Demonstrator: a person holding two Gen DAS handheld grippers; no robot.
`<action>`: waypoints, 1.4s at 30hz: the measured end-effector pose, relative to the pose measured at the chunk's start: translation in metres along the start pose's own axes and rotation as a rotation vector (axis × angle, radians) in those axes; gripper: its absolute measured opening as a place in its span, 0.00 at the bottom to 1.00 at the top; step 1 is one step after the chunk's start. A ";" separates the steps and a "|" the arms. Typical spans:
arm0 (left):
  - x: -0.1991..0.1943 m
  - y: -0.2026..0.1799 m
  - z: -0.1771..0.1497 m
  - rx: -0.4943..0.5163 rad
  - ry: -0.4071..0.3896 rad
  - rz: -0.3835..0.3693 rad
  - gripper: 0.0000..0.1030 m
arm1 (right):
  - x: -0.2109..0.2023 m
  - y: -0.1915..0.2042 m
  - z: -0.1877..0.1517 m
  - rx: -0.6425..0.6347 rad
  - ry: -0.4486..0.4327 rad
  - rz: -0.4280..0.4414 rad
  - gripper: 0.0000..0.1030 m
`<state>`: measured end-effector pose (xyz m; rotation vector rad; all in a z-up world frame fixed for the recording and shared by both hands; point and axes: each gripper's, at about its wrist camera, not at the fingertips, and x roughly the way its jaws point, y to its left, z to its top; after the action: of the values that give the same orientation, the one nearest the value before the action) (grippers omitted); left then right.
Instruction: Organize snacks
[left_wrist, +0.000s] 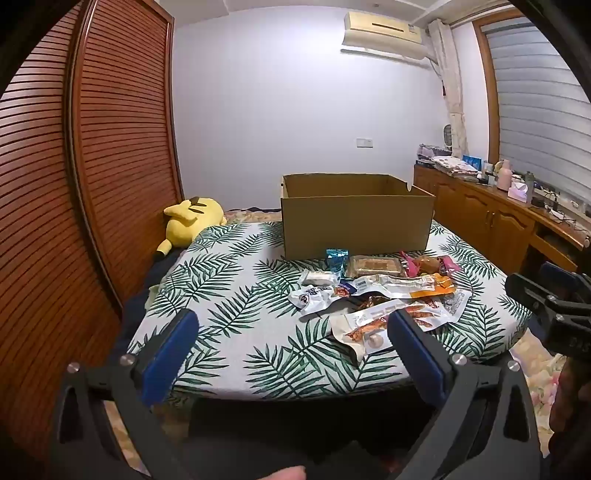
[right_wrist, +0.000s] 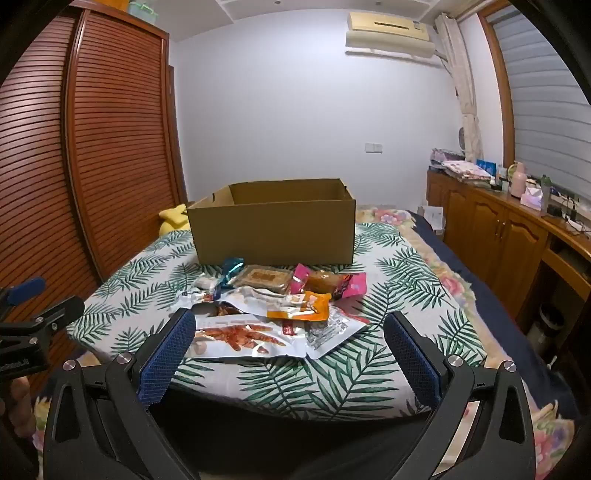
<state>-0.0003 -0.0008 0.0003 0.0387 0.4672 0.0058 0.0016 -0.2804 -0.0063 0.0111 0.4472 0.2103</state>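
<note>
An open cardboard box stands on the leaf-print bed; its visible inside shows only bare walls, the floor hidden. The snack packets lie heaped on the cover just beside the box, at its 6 o'clock. The left tongs and right tongs both gape wide, holding nothing. A yellow plush toy lies at the box's 9 o'clock.
</note>
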 end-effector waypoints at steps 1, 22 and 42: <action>0.000 0.000 0.000 -0.002 0.001 -0.001 1.00 | 0.000 0.000 0.000 0.004 0.004 0.002 1.00; -0.005 -0.002 0.005 -0.004 -0.012 -0.006 1.00 | -0.003 0.001 0.002 -0.002 -0.006 -0.003 1.00; -0.008 0.004 0.007 -0.007 -0.022 -0.006 1.00 | -0.004 0.000 0.007 -0.001 -0.011 0.001 1.00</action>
<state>-0.0045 0.0024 0.0101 0.0308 0.4458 0.0013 0.0008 -0.2812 0.0016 0.0112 0.4362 0.2115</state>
